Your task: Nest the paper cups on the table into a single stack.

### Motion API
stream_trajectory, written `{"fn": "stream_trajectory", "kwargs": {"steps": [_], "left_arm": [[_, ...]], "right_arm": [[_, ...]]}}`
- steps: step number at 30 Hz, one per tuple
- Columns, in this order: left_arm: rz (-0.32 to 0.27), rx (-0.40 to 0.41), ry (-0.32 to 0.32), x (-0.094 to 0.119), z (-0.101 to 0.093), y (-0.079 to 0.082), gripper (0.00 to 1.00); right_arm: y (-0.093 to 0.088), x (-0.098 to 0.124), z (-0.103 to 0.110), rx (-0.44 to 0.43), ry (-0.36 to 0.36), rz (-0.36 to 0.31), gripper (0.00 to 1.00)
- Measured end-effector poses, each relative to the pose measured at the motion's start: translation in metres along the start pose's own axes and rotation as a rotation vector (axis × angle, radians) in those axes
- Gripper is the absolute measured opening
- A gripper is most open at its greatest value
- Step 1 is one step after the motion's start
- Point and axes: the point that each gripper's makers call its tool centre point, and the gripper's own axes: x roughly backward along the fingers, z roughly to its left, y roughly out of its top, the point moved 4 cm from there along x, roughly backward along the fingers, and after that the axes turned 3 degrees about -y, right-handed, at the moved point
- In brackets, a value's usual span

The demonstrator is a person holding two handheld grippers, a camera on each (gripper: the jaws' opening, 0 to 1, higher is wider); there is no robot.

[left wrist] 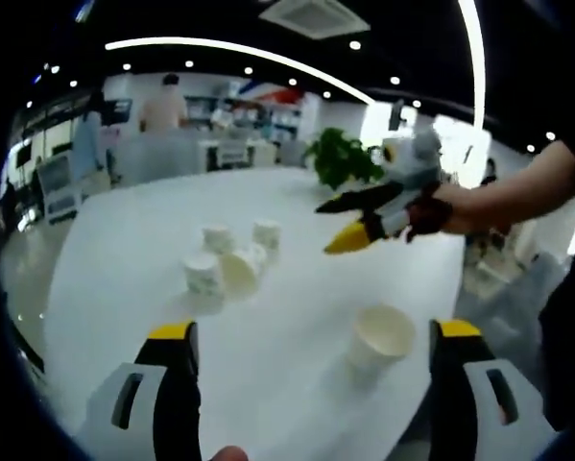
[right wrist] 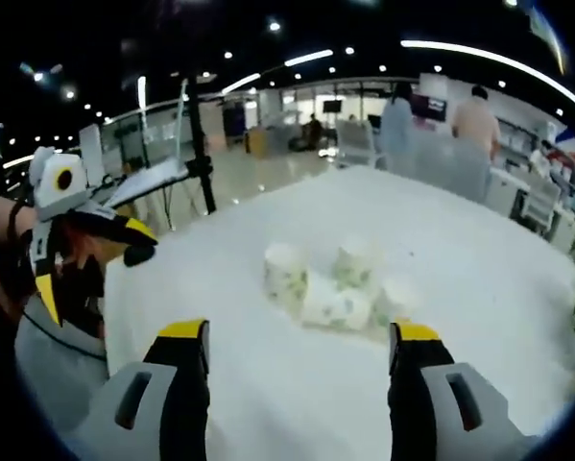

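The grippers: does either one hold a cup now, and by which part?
Nothing is held. The left gripper and the right gripper are both open and empty, and the cups stand apart on the table.

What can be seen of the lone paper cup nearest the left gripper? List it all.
The lone paper cup is off-white, plain as far as the blur lets one tell, and looks like thin paper. It stands upright on the white table, mouth open upward, rolled rim round, and looks empty. It sits apart from the cluster of other cups farther back, just ahead of the left gripper, nearer its right-hand jaw. Nothing but the table touches it.
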Motion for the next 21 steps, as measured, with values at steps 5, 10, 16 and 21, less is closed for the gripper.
{"fn": "stream_trajectory", "kwargs": {"steps": [5, 10, 16, 21], "left_arm": [[0.004, 0.012, 0.011, -0.001, 0.0, -0.005, 0.99], [0.001, 0.028, 0.02, 0.0, 0.001, -0.007, 0.99], [0.002, 0.039, 0.028, -0.003, 0.004, -0.01, 0.99], [0.006, 0.041, 0.033, -0.005, 0.004, -0.013, 0.99]], "right_arm": [[0.005, -0.022, 0.0, 0.089, 0.024, 0.037, 0.62], [0.01, -0.042, -0.009, 0.144, 0.022, 0.055, 0.55], [0.008, -0.064, -0.011, 0.241, 0.018, 0.096, 0.48], [0.006, -0.077, -0.011, 0.264, 0.019, 0.109, 0.45]]}}
